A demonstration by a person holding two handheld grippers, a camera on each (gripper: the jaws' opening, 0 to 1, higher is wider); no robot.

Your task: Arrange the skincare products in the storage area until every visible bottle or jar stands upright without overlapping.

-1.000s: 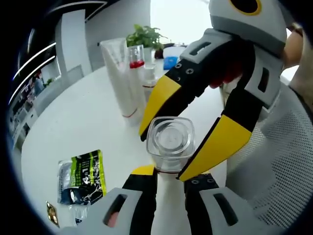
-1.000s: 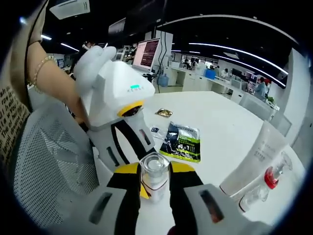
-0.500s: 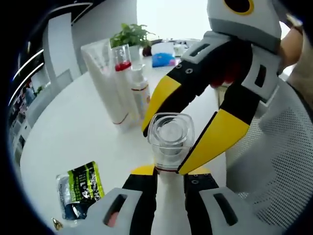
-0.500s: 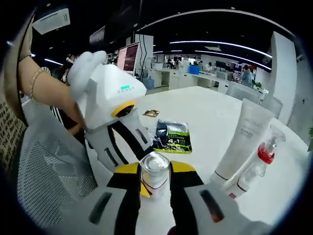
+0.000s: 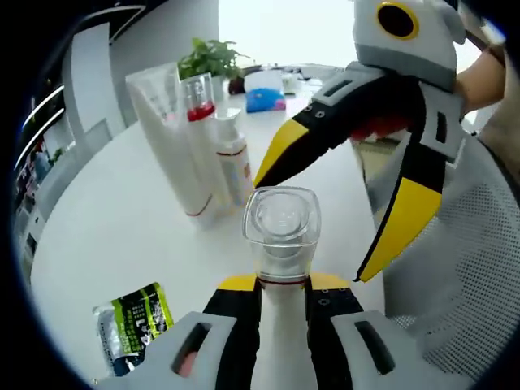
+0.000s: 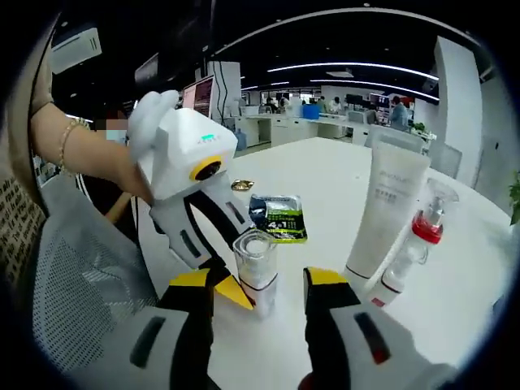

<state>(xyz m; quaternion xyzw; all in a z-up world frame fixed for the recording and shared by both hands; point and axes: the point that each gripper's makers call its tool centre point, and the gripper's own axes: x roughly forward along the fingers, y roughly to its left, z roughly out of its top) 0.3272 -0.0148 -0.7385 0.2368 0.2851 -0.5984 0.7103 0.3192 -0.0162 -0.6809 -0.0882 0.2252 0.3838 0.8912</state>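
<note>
A white bottle with a clear square cap point(image 5: 282, 223) stands upright between the jaws of my left gripper point(image 5: 282, 284), which is shut on its body below the cap. My right gripper point(image 5: 321, 221) comes in from the upper right with its yellow-tipped jaws spread wide, clear of the cap. In the right gripper view the same bottle point(image 6: 257, 252) stands just ahead of my open right gripper point(image 6: 258, 280), and the left gripper point(image 6: 237, 294) holds it from the left. A white tube point(image 5: 175, 138), a red-collared pump bottle point(image 5: 199, 110) and a small spray bottle point(image 5: 234, 162) stand upright together.
The round white table point(image 5: 106, 219) carries a green sachet point(image 5: 136, 321) and a small gold packet point(image 6: 241, 185). A plant point(image 5: 213, 57) and a blue item point(image 5: 264, 99) sit at the far edge. A grey mesh chair point(image 6: 81, 301) is close beside the grippers.
My right gripper has opened, let go of the clear cap and drawn back a little. The left gripper keeps its hold on the bottle. Both views have shifted slightly.
</note>
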